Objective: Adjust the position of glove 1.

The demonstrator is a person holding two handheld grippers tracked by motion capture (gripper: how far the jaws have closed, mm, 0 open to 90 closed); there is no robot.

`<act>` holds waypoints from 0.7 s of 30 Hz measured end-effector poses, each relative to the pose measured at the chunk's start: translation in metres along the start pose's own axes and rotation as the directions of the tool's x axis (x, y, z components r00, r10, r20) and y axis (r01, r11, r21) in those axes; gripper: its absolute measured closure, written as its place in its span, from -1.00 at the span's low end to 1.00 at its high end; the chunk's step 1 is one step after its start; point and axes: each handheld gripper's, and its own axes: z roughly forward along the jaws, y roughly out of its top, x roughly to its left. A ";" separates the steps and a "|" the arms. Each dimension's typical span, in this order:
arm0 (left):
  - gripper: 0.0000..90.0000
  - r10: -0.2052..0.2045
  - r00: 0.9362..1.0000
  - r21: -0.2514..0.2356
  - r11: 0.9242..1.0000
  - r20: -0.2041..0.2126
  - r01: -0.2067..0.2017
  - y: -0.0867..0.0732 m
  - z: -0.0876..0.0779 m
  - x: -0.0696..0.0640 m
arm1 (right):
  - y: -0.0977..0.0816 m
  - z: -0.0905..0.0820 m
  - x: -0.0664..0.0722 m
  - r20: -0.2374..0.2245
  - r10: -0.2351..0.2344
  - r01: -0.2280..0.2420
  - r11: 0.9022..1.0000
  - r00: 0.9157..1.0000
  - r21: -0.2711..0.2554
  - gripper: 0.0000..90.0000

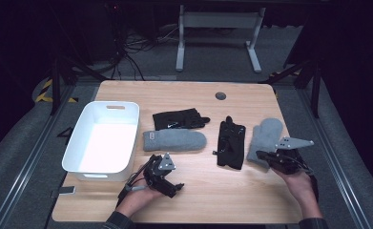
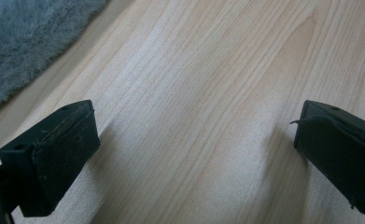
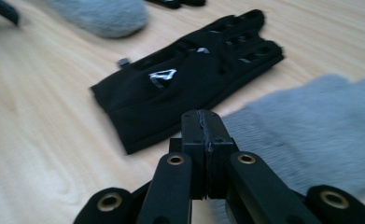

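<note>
Two grey mittens and two black gloves lie on the wooden table. My left gripper is open just above bare wood, at the front near the left grey mitten. My right gripper is shut, its tips at the cuff edge of the right grey mitten. I see nothing between its jaws. One black glove lies flat just left of that mitten. The other black glove lies farther back, behind the left mitten.
A white plastic bin stands at the table's left side, close to my left hand. A round cable hole sits near the far edge. Beyond the table there are a desk frame and cables on the floor.
</note>
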 end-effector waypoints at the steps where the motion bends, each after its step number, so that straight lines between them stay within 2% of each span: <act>1: -0.99 0.000 1.000 0.000 1.000 0.000 0.000 0.000 0.000 0.000 | 0.001 0.001 -0.005 0.005 0.005 -0.005 1.000 1.000 0.003 1.00; 6: -0.99 0.003 1.000 -0.002 1.000 0.002 -0.003 0.000 0.000 0.000 | 0.004 0.004 -0.026 0.044 0.029 -0.030 1.000 0.999 0.005 1.00; 9: -0.99 0.003 1.000 -0.002 1.000 0.001 -0.002 0.000 0.000 0.000 | 0.003 0.010 -0.043 0.079 0.040 -0.042 0.999 0.996 0.028 1.00; 10: -0.99 0.003 1.000 -0.002 1.000 0.001 -0.002 0.000 0.000 0.000 | 0.003 0.010 -0.043 0.079 0.040 -0.042 0.999 0.996 0.028 1.00; 12: -0.99 0.002 1.000 -0.002 1.000 0.001 -0.002 0.000 0.000 0.000 | 0.002 0.016 -0.054 0.112 0.046 -0.050 0.998 0.993 0.039 1.00; 18: -0.99 0.004 1.000 -0.001 1.000 0.001 -0.004 0.001 0.001 0.000 | -0.006 0.030 -0.062 0.130 0.038 -0.056 0.989 0.991 0.140 1.00; 21: -0.99 0.003 1.000 0.000 1.000 0.003 -0.003 0.001 0.001 0.000 | -0.008 0.030 -0.061 0.129 0.040 -0.059 0.987 0.991 0.148 1.00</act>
